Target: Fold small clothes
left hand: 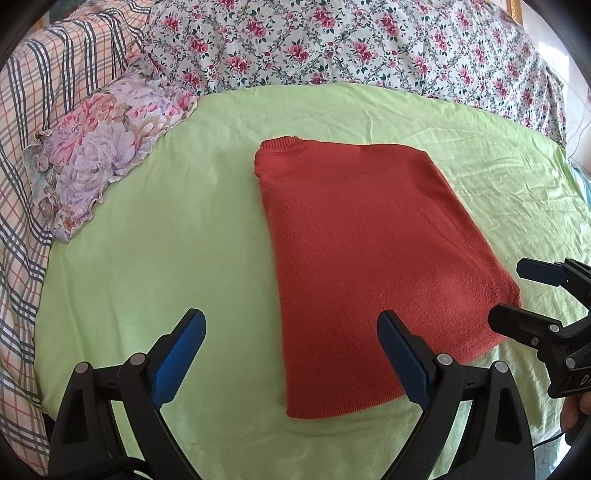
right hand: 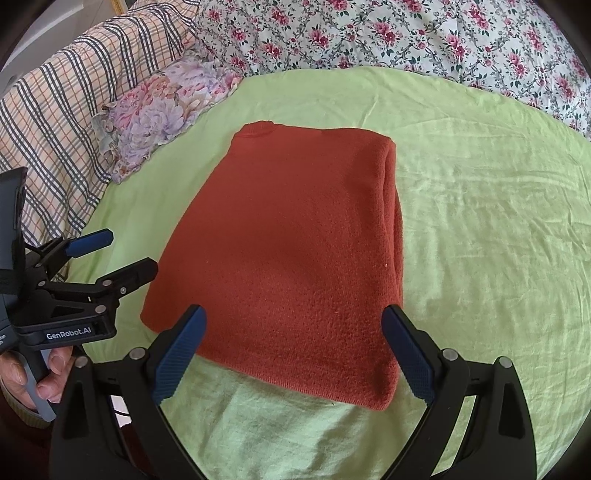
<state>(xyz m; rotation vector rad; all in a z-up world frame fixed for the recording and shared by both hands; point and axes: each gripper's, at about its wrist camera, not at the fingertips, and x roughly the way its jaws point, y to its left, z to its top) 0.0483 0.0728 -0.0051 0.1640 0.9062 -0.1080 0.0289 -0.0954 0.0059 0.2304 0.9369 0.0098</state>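
A rust-red knitted sweater [left hand: 362, 258] [right hand: 291, 236] lies folded into a long rectangle on the light green sheet [left hand: 166, 240] [right hand: 480, 221], with its collar at the far end. My left gripper [left hand: 291, 332] hovers open above the sweater's near left edge, nothing between its blue pads. My right gripper [right hand: 293, 328] is open too, spread over the sweater's near hem and holding nothing. In the left wrist view the right gripper [left hand: 506, 295] shows at the sweater's near right corner. The left gripper [right hand: 129, 254] appears beside the sweater's left edge in the right wrist view.
A lilac floral pillow [left hand: 99, 147] [right hand: 166, 110] lies at the far left of the sheet. A checked blanket [left hand: 33, 129] [right hand: 74, 103] is bunched along the left side. A floral quilt [left hand: 351, 40] [right hand: 406, 33] runs along the back. A hand [right hand: 40, 373] grips the left tool's handle.
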